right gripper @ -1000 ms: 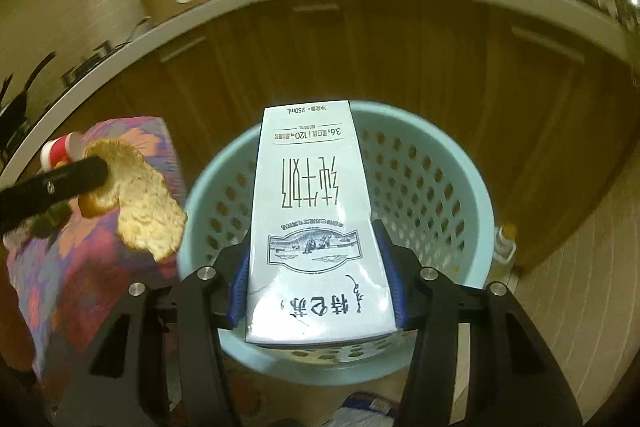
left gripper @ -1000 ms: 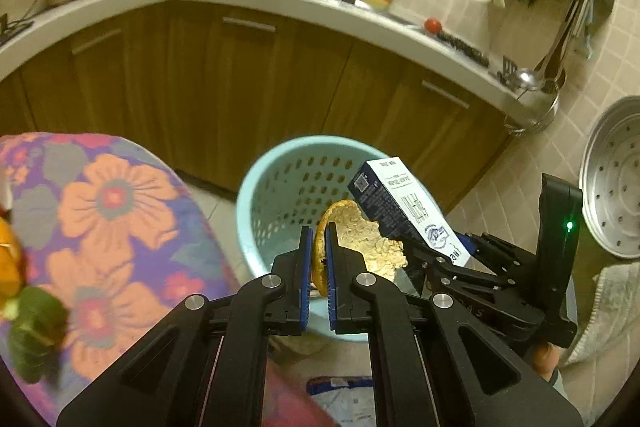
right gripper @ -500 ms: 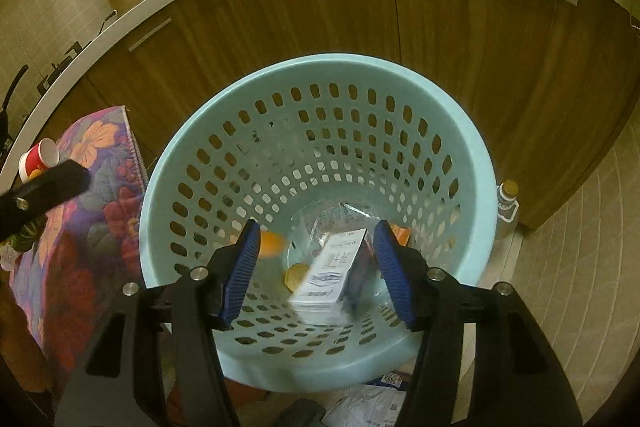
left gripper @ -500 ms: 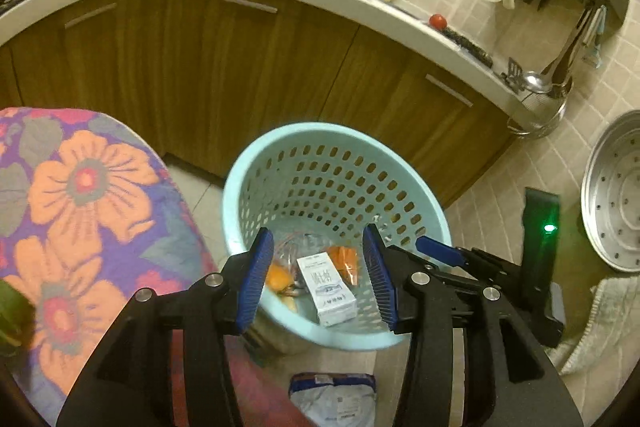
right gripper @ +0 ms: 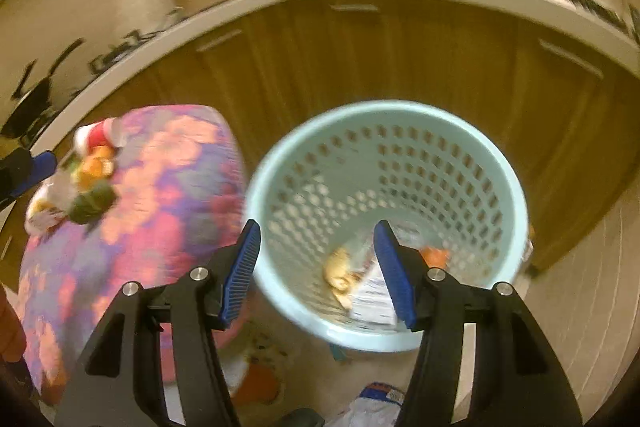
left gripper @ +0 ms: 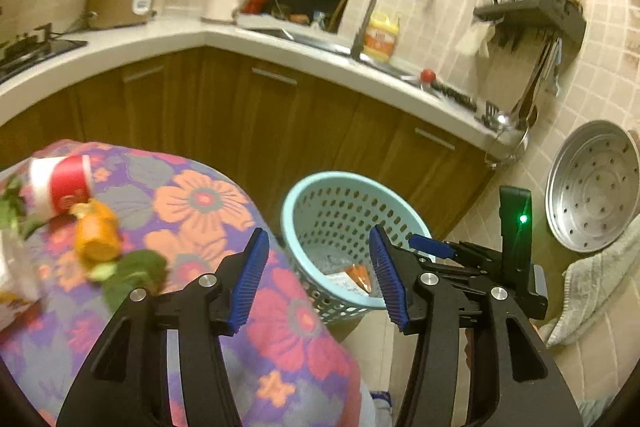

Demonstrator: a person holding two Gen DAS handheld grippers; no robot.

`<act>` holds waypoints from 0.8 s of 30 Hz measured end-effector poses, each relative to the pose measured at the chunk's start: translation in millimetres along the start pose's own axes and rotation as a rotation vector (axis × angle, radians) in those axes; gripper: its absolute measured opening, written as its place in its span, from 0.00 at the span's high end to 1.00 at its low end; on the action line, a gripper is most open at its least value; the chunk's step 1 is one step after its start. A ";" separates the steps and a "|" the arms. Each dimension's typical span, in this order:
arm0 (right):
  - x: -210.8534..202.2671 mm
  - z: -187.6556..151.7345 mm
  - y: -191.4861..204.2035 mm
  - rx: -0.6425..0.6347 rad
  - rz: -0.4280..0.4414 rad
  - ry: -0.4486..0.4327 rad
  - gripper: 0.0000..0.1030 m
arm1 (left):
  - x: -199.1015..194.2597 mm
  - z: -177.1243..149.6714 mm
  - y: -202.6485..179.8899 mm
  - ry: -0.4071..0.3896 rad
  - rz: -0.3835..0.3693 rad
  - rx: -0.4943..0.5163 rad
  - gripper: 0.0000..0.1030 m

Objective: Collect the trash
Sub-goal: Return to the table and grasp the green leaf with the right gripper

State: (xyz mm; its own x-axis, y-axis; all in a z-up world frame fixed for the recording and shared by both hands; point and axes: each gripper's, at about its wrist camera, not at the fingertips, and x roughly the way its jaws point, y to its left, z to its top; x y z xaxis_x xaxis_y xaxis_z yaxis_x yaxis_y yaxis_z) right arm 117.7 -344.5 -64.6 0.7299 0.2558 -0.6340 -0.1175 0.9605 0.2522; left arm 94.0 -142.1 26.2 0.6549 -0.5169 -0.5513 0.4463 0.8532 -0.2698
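Note:
A light blue perforated basket [left gripper: 320, 187] [right gripper: 516, 211] stands on the floor beside a table with a flowered cloth [left gripper: 208, 203] [right gripper: 168, 187]. In the basket lie a white carton [right gripper: 372, 291], a yellow crust [right gripper: 340, 267] and orange scraps [left gripper: 360, 273]. On the table are a tipped red paper cup [left gripper: 60, 183] [right gripper: 94, 137], an orange peel [left gripper: 96, 231] and green leaves [left gripper: 136, 273]. My left gripper [left gripper: 314, 275] is open and empty, over the table edge and basket. My right gripper [right gripper: 318, 271] is open and empty above the basket's near rim.
Wooden cabinets [left gripper: 248, 123] under a white counter curve behind the basket. A round steel steamer tray [left gripper: 592, 187] leans on the tiled wall at right, with a towel [left gripper: 596, 279] below. Wrappers [right gripper: 372, 405] lie on the floor in front of the basket.
Both grippers opened: the carton and the crust dropped into the basket. Both grippers then drew back and up, swinging left, so the table and its trash came into view.

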 end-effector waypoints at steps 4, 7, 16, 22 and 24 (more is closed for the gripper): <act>-10.2 7.1 37.7 -0.062 0.047 -0.030 0.46 | -38.1 -9.2 15.1 -0.055 0.038 -0.022 0.48; -10.8 7.8 59.4 -0.097 0.079 -0.034 0.46 | -66.9 -18.2 30.9 -0.094 0.073 -0.049 0.46; 2.9 3.8 131.6 -0.225 0.155 -0.013 0.46 | -157.1 -51.1 105.4 -0.190 0.218 -0.173 0.41; 19.9 4.2 180.2 -0.304 0.211 0.015 0.46 | -187.0 -69.8 151.4 -0.208 0.272 -0.272 0.41; 30.6 6.9 198.4 -0.325 0.238 0.037 0.44 | -185.9 -70.3 159.1 -0.204 0.255 -0.296 0.41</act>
State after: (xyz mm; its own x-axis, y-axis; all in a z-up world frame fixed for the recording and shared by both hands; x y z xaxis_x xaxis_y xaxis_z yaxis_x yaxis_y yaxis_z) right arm 121.3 -146.8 -28.9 0.6324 0.4734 -0.6132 -0.4914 0.8570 0.1549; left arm 0.4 94.6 30.3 0.8418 -0.2649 -0.4703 0.0800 0.9229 -0.3767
